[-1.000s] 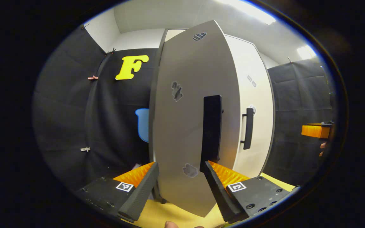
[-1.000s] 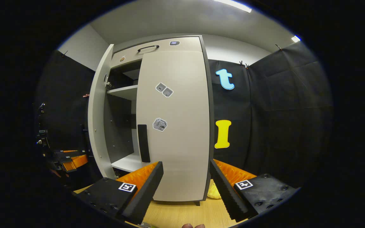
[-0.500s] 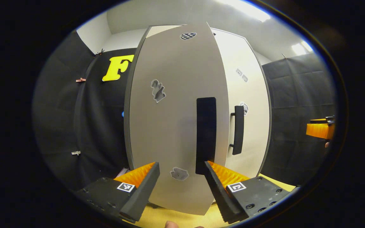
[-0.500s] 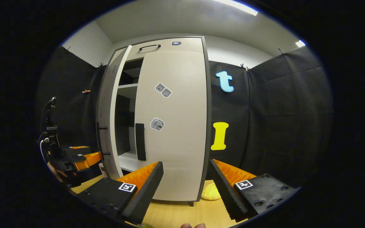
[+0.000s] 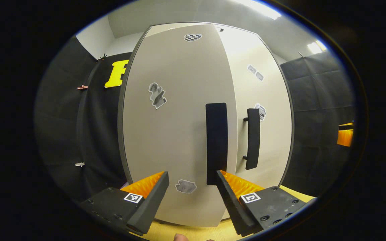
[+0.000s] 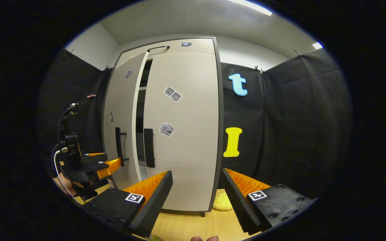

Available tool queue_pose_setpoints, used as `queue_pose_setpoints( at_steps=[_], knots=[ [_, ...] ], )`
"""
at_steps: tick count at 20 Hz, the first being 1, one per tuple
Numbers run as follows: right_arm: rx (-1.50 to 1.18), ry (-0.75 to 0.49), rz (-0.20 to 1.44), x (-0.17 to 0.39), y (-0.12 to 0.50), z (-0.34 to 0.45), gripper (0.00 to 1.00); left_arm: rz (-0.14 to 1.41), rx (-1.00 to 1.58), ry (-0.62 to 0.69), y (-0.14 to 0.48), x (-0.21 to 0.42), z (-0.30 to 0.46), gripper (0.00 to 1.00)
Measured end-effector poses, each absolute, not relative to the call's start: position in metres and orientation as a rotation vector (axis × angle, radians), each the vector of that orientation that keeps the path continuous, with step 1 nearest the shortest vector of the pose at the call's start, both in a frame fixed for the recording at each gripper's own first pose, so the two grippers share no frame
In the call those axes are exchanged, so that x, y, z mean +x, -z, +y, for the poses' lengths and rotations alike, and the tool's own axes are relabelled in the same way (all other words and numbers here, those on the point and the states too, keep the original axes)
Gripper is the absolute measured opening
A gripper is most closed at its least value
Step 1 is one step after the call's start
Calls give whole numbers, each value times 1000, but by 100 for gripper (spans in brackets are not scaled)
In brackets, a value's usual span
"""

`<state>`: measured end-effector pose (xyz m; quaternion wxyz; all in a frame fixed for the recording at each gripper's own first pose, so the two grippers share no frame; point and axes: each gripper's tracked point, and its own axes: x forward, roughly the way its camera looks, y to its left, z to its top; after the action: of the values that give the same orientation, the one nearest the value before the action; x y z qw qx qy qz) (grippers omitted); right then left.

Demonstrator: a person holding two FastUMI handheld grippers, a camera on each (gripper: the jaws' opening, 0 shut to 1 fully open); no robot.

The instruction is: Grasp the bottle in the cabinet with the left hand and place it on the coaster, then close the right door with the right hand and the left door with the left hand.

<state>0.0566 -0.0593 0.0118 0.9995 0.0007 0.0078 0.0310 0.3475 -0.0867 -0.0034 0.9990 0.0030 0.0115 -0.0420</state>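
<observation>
**Late stage of the task: the left door is nearing closure, the right door lying flush.**

In the right gripper view, the tall pale-grey cabinet's right door [image 6: 183,134] is sitting shut against the frame, while the matching left door [image 6: 121,117] is standing slightly ajar, a narrow dark gap [image 6: 139,127] showing between the two. The left tongs [image 5: 193,197], fingers apart and gripping nothing, are facing the left door's panel [image 5: 173,127] close beside its black bar handle [image 5: 216,144]; whether a finger is touching the panel cannot be told. The right tongs [image 6: 196,197], likewise apart and empty, are hanging back over the light wooden tabletop [image 6: 186,227]. The bottle and coaster are out of sight, so that step cannot be confirmed; judging by the gap, only the last push is remaining.
</observation>
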Motion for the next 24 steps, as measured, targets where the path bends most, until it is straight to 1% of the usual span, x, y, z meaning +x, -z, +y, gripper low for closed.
queue_pose_setpoints(
  at_steps=[1,2,6,8,10,12,13,18,24],
  knots=[
    [9,-64,18,56,-12,-58,96,21,7,86,3,351,-89,87],
    [16,-67,19,55,-12,-57,96,18,9,89,3,355,-91,90],
    [26,-85,21,55,-13,-54,97,20,27,100,2,362,-93,90],
    [32,-91,19,55,-15,-52,97,25,46,84,1,357,-91,91],
    [34,-96,18,54,-15,-51,96,27,49,100,-1,350,-94,90],
    [35,-103,20,54,-15,-50,97,18,42,116,-6,334,-97,89],
    [36,-105,20,54,-15,-49,97,18,37,120,-9,327,-97,92],
    [59,-108,18,47,-20,-43,97,63,-27,152,-8,293,-100,94],
    [69,-106,10,34,-22,-36,97,50,-22,134,-24,254,-89,94]
  ],
)
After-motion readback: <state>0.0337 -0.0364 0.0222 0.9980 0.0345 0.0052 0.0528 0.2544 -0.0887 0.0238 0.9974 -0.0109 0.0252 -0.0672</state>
